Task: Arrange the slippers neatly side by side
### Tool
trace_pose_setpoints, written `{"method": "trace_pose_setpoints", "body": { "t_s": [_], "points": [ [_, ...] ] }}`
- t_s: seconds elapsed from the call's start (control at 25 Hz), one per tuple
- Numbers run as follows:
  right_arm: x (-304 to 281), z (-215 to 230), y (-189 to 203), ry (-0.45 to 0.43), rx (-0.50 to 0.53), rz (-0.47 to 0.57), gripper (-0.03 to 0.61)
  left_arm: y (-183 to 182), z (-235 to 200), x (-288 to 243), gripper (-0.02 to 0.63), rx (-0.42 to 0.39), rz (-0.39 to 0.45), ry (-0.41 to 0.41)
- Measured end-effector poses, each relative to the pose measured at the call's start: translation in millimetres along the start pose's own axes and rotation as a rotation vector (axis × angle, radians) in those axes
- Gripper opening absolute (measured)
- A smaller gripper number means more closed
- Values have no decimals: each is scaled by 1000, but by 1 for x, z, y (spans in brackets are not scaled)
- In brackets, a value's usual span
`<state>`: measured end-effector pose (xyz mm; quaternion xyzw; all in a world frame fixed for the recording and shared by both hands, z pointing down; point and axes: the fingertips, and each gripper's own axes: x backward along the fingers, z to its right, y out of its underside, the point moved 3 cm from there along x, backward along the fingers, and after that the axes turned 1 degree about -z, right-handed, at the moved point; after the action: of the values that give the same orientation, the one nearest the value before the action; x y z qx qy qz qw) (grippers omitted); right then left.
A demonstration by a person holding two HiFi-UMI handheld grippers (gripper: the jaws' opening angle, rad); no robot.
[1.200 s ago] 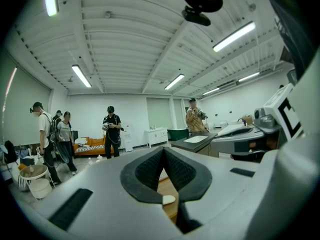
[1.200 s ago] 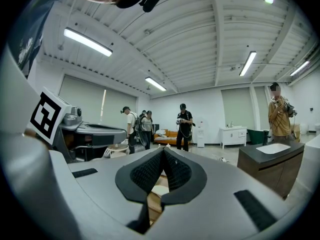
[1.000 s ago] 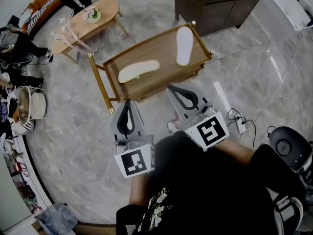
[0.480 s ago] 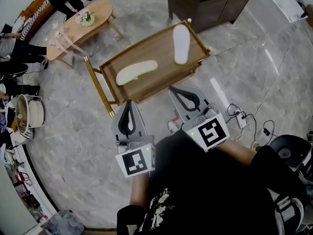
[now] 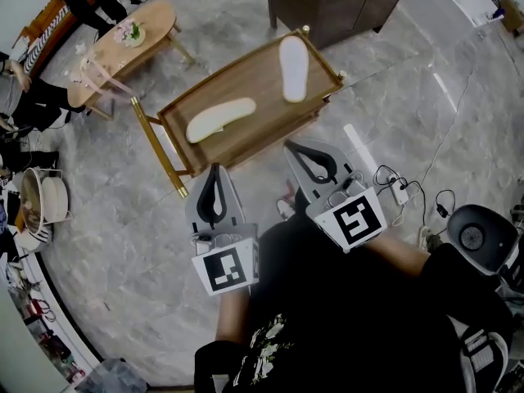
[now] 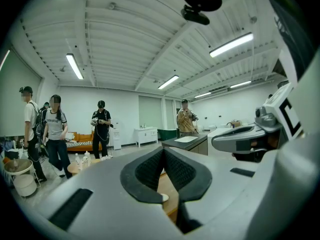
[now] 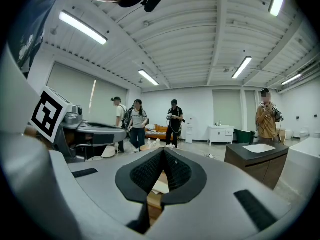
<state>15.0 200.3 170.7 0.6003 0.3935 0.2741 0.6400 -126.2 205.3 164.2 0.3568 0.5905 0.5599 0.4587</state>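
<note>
Two cream slippers lie apart on a low wooden tray table [image 5: 250, 129]. One slipper [image 5: 219, 119] lies lengthwise on the left half. The other slipper [image 5: 293, 68] points away near the far right corner. My left gripper [image 5: 214, 173] hangs short of the table's near edge, shut and empty. My right gripper [image 5: 296, 149] is beside it, just off the table's near right edge, also shut with nothing in it. In the left gripper view the jaws [image 6: 163, 151] meet at the tips, with a bit of the table showing below. The right gripper view shows its jaws [image 7: 163, 151] closed too.
A dark cabinet [image 5: 336, 2] stands beyond the table. An oval wooden coffee table [image 5: 123, 47] sits at the far left, with people standing and sitting round it. A power strip and cables [image 5: 401, 191] lie on the marble floor to the right, near a round black stool [image 5: 473, 237].
The table and slippers have drifted slightly left and up in the head view as the head turned. Both grippers stay shut in about the same place.
</note>
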Motion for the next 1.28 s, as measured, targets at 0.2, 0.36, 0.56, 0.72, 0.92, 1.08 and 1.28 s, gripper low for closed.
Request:
{"method": "trace_pose_setpoints", "body": {
  "t_s": [0.2, 0.36, 0.56, 0.72, 0.92, 1.08, 1.28],
  "points": [
    [0, 0, 2, -2, -6, -6, -2, 6, -1, 3, 2, 3, -14, -9],
    [-5, -5, 3, -27, -1, -13, -2, 7, -8, 11, 3, 4, -27, -41],
    [-10, -5, 1, -60, 4, -16, -2, 6, -10, 13, 3, 8, -24, -72],
    [-17, -8, 2, -90, 10, -12, -2, 8, -13, 14, 2, 12, -30, -96],
    [-25, -6, 1, -105, 5, -14, -2, 8, -16, 10, 3, 13, -42, -106],
    [-31, -1, 1, -104, 1, -21, -2, 7, -19, 1, 3, 8, -47, -103],
    [-39, 11, 1, -94, -5, -26, -2, 5, -19, -15, 2, 2, -59, -92]
  ]
}}
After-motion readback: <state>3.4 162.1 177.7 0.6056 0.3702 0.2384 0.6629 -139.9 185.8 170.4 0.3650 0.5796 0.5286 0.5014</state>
